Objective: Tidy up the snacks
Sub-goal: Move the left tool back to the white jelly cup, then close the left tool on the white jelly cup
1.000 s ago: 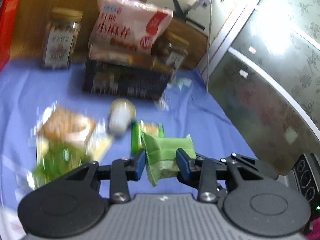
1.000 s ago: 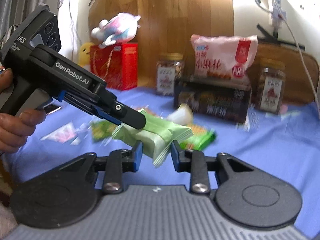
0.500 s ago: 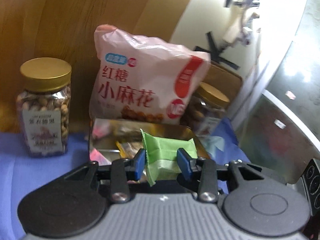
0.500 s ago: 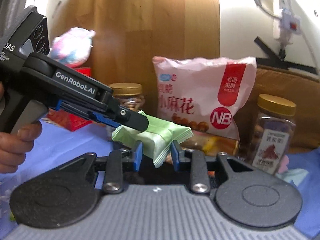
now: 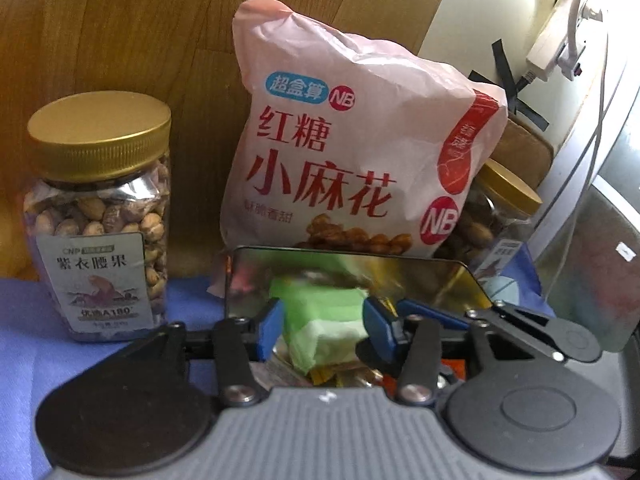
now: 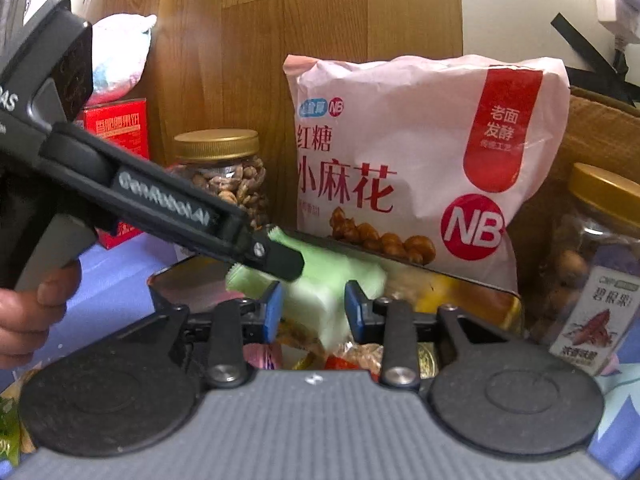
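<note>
The pale green, crimp-edged foil snack packet [image 5: 320, 320] hangs blurred over the open shiny metal tin [image 5: 460, 276], between the blue pads of both tools. In the left wrist view the left hand-held gripper [image 5: 324, 330] has its jaws spread; they have just been opening, and gaps show between each pad and the packet, so it is no longer pinched there. In the right wrist view the right hand-held gripper [image 6: 310, 312] has likewise just been opening, its pads standing off the packet's sides. The packet [image 6: 332, 288] looks soft and slightly puffed, a lighter mint on its lower fold and a brighter green above — its print is too smeared to read.

The tin's mirrored inner wall reflects green and pink, and small wrapped sweets [image 6: 352, 354] in orange, red and pink lie inside it below the packet. Behind the tin leans a large pink plastic bag with red Chinese characters and a round NB badge [image 5: 352, 152]. A clear jar of nuts with a gold screw lid [image 5: 96, 220] stands to its left on the blue tablecloth [image 5: 24, 344], and a second gold-lidded jar [image 6: 596, 268] to its right. A person's hand [image 6: 28, 312] grips the left tool's handle — a red carton [image 6: 116, 132] sits behind it.
</note>
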`<control>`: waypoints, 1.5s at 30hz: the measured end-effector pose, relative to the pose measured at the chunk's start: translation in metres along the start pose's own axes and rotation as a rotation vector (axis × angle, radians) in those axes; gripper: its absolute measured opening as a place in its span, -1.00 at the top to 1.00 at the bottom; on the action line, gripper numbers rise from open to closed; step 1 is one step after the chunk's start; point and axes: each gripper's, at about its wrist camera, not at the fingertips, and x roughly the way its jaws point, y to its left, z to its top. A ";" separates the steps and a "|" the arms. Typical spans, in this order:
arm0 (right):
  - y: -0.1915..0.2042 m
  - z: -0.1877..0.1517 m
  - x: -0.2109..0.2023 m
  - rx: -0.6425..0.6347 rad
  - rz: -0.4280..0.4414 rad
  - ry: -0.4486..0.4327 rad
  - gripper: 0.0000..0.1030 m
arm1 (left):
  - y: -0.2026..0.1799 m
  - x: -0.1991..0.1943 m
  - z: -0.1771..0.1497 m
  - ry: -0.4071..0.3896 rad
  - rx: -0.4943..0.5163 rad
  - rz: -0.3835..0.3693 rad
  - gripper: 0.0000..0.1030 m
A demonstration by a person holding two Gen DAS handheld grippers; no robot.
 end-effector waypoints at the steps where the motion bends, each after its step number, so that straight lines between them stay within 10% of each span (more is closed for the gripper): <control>1: 0.001 0.000 -0.001 -0.002 0.001 -0.008 0.18 | 0.000 0.000 0.000 -0.003 0.005 0.001 0.03; 10: 0.014 -0.006 -0.052 0.048 0.058 -0.051 0.18 | -0.006 -0.060 -0.026 -0.032 0.038 -0.060 0.03; 19: 0.051 -0.049 -0.057 0.180 0.233 0.204 0.28 | -0.001 -0.079 -0.110 0.127 -0.064 -0.125 -0.07; 25: 0.096 -0.063 -0.099 0.117 0.246 0.216 0.32 | 0.002 -0.115 -0.156 0.132 -0.131 -0.173 -0.01; 45: 0.213 -0.138 -0.220 -0.034 0.149 0.057 0.15 | -0.037 -0.212 -0.266 0.066 -0.055 -0.146 -0.13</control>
